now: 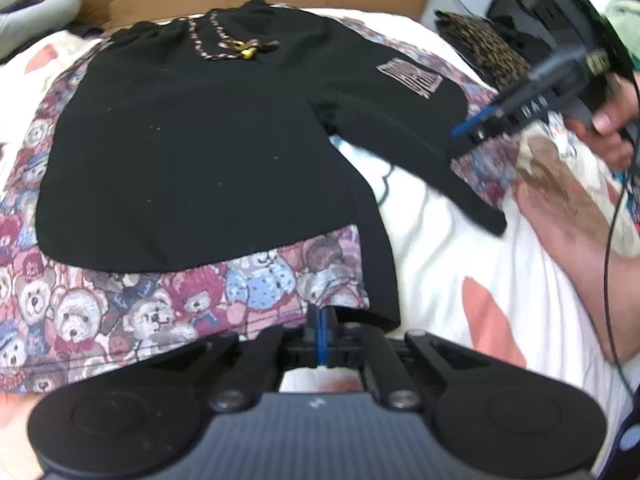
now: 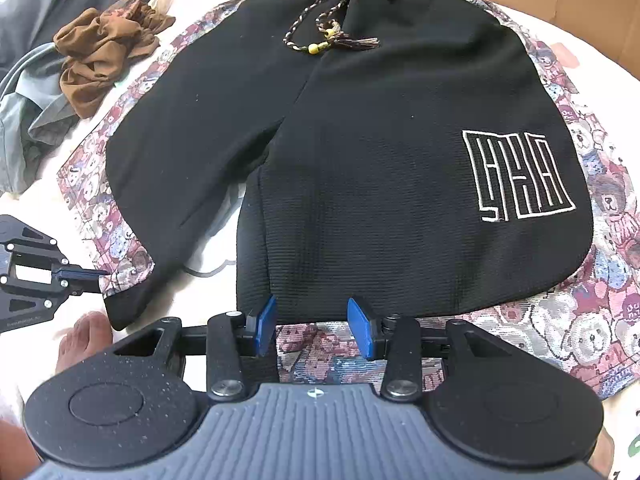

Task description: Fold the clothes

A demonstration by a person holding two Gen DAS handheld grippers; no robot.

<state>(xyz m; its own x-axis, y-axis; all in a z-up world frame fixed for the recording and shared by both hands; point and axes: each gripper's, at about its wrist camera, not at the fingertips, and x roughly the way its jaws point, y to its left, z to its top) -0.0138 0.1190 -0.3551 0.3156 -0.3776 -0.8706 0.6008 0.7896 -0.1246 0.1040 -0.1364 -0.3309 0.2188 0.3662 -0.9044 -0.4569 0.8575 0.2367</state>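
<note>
Left wrist view: black shorts (image 1: pixel 192 152) spread across frame centre, hem pinched low-centre by closed left gripper (image 1: pixel 322 328); right wrist view: shorts (image 2: pixel 360 160) filling centre, right gripper (image 2: pixel 312 326) spread wide at bottom hem.

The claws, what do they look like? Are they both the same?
Yes. Each claw, right and left, has a black frame with two round black discs, a ribbed grey body, silver bolts and blue finger pads. In the left view, thin black cables hang from the right one. No sleeves are visible.
</note>
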